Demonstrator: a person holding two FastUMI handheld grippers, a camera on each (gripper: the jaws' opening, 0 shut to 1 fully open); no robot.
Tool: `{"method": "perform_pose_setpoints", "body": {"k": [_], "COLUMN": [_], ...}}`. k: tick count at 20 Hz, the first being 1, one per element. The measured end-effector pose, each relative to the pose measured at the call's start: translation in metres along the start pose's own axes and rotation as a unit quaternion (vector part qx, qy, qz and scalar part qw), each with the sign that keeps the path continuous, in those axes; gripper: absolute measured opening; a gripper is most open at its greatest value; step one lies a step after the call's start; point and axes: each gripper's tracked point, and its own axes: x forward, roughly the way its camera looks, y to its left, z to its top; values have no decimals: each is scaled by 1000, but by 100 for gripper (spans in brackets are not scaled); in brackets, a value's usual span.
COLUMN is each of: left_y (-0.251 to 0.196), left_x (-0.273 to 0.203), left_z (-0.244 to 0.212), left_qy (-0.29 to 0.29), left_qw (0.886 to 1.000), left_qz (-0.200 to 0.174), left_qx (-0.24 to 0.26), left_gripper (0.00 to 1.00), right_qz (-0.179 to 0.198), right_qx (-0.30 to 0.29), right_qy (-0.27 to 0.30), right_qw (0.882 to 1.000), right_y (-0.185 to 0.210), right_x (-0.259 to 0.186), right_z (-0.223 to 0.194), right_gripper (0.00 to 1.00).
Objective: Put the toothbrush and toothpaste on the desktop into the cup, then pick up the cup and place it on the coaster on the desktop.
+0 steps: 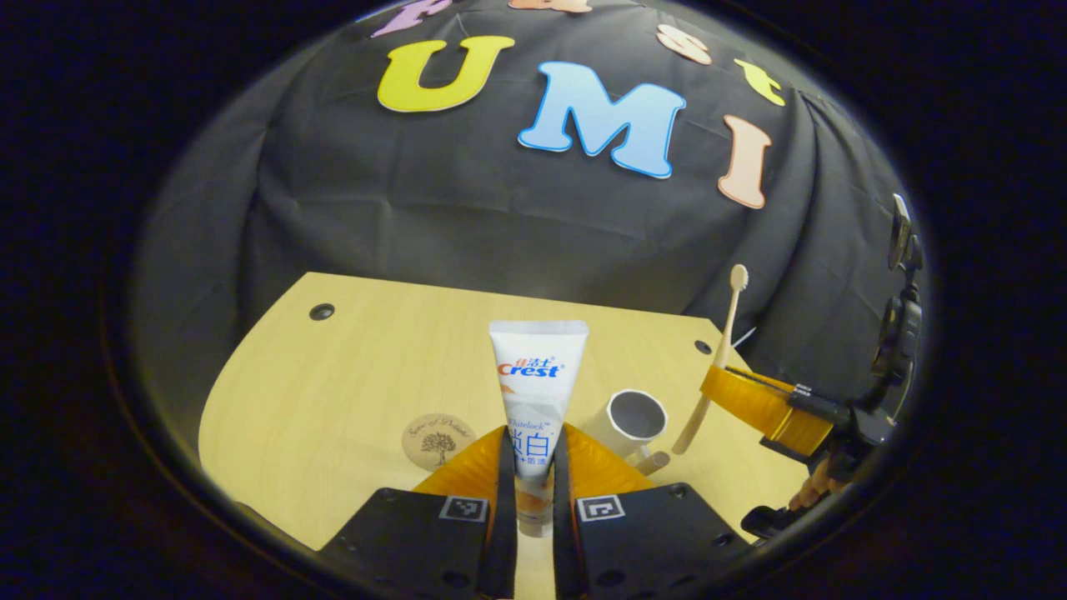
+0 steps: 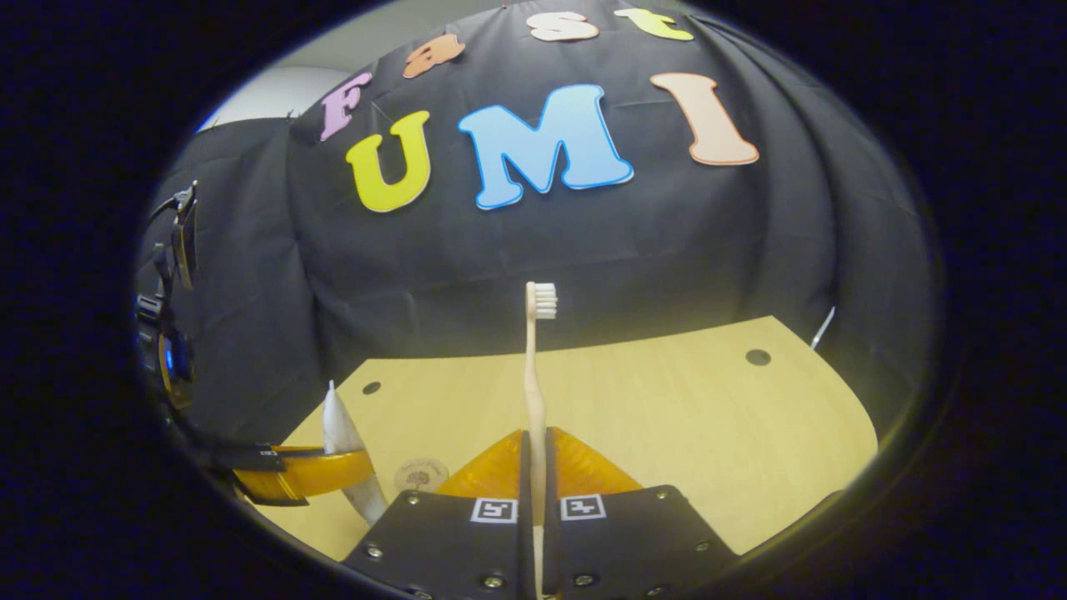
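Between my left gripper (image 1: 533, 467) fingers, in the left gripper view, I have the toothpaste (image 1: 536, 392) clamped on both sides, with the tube standing upright and its flat crimped end on top. Just beyond the fingertips, to the left, the round coaster (image 1: 438, 440) lies flat on the desktop (image 1: 350, 367). To the right of the fingers the cup (image 1: 635, 417) stands with its open mouth in view, apart from the coaster. Farther right, I see the right gripper (image 1: 733, 392) held above the table edge, with the toothbrush (image 1: 722, 350) pinched in it and tilted slightly, head up. In the right gripper view, my right gripper (image 2: 535, 467) is closed on the toothbrush (image 2: 535, 367) handle, which rises straight between the fingers, bristles facing right. At lower left of that view, the left gripper (image 2: 333, 471) grips the toothpaste (image 2: 340, 433), seen edge-on. The coaster (image 2: 421, 475) lies just behind it on the desktop (image 2: 667, 417). Behind everything hangs the black cloth wall (image 2: 533, 242).
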Motion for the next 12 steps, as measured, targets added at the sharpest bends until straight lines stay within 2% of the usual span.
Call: {"method": "perform_pose_setpoints", "body": {"k": [4, 12], "left_y": [3, 13], "left_x": [2, 5], "left_z": [4, 0], "left_qy": [-8, -6], "left_qw": [1000, 999], "left_qz": [8, 26], "left_qx": [-9, -30], "left_gripper": [24, 25], "right_qz": [2, -10], "right_qx": [-23, -73], "right_qy": [-23, 27], "right_qw": [999, 997], "right_y": [-6, -19], "right_x": [26, 67], "right_z": [6, -41], "right_gripper": [4, 4]}}
